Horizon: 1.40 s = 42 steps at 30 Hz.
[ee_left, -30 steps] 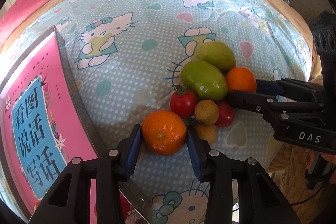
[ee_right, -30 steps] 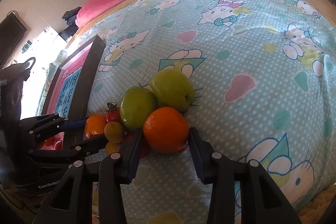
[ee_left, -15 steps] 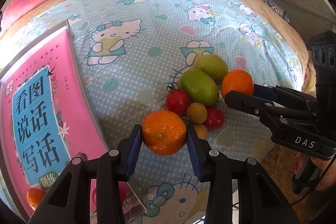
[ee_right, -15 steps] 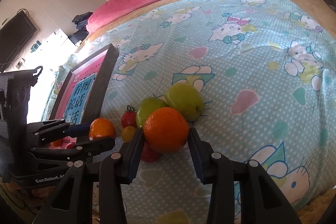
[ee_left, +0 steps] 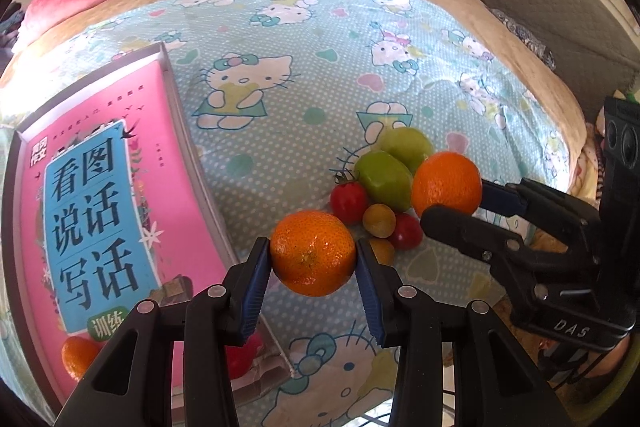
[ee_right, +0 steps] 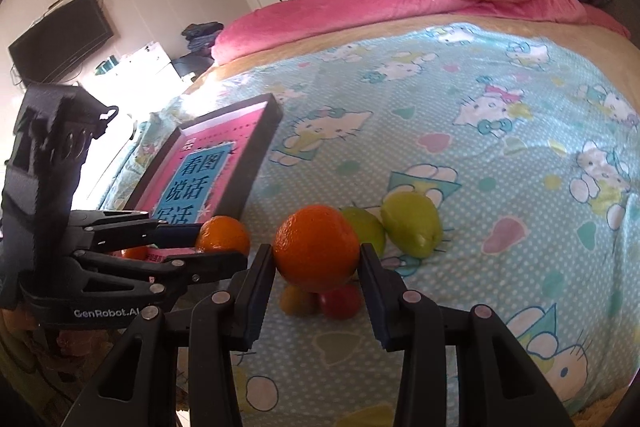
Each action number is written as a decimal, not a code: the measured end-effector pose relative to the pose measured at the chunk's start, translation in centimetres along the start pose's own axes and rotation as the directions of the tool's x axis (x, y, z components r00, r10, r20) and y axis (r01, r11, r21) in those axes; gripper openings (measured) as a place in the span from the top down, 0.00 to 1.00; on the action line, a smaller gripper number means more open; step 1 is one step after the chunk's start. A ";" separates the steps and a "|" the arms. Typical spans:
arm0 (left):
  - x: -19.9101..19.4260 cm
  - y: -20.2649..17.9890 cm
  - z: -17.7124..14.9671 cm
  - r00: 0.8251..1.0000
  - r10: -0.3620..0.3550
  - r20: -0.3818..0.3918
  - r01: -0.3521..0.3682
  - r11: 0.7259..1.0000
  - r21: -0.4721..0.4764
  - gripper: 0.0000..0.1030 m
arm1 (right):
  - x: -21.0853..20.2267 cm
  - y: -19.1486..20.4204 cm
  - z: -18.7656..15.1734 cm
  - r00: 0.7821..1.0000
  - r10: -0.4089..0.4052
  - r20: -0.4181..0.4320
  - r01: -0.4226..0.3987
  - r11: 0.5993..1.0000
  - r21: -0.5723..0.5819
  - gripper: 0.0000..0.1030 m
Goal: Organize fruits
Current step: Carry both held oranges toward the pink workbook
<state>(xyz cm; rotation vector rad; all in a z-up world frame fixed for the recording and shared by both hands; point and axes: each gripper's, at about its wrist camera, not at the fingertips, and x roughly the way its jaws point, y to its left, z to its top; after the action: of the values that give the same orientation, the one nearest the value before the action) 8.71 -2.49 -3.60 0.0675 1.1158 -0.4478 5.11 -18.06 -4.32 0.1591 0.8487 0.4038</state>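
Both grippers are mid-transport, each carrying one orange away from the fruit pile toward the tray. The left gripper (ee_left: 316, 267) pinches a tangerine-like orange (ee_left: 313, 253) between its blue pads, lifted clear of the Hello Kitty bedsheet (ee_left: 280, 75). The right gripper (ee_right: 318, 269) likewise clamps a second orange (ee_right: 317, 246), held above the bed just near of the remaining pile.

That pile lies on the sheet to the right of the tray: two green mangoes (ee_left: 384, 174) side by side, two red tomatoes (ee_left: 349, 197), and small yellowish fruits (ee_left: 379, 220) touching them. The pink-lined tray (ee_left: 170, 99), its floor printed with Chinese characters, sits at the left; another orange (ee_left: 78, 355) and a red fruit (ee_left: 240, 357), partly hidden behind the left gripper's finger, already rest at its near end.

The step in hand appears to be the carry and placement. The next move likely calls for swinging each orange over the tray's raised rim, lowering it onto a free patch of the floor away from the fruit already there, and only then spreading the fingers, since a round orange released high or on the soft bed could roll.
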 end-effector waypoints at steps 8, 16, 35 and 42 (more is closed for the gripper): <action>-1.1 0.9 -0.4 1.000 0.020 0.020 -0.020 0.999 -0.026 0.58 | 0.0 1.3 -0.2 1.000 0.020 0.002 -0.020 0.999 -0.043 0.59; -2.3 1.9 -1.3 0.999 0.025 0.031 -0.023 0.998 -0.063 0.58 | -0.2 2.9 -0.4 0.999 0.045 0.016 -0.043 0.994 -0.096 0.59; -5.9 7.2 -3.1 0.991 0.102 0.088 -0.082 0.975 -0.207 0.58 | -0.2 7.0 -1.4 0.994 0.109 0.002 -0.107 0.976 -0.187 0.59; -7.5 10.2 -4.1 0.985 0.144 0.097 -0.111 0.953 -0.281 0.58 | 0.0 8.6 -1.8 0.991 0.131 -0.006 -0.130 0.968 -0.214 0.58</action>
<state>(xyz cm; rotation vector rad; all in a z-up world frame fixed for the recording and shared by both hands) 6.39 10.32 -0.56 -0.1287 1.0427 -0.1752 1.35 -10.28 -2.94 0.0167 0.7832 0.6149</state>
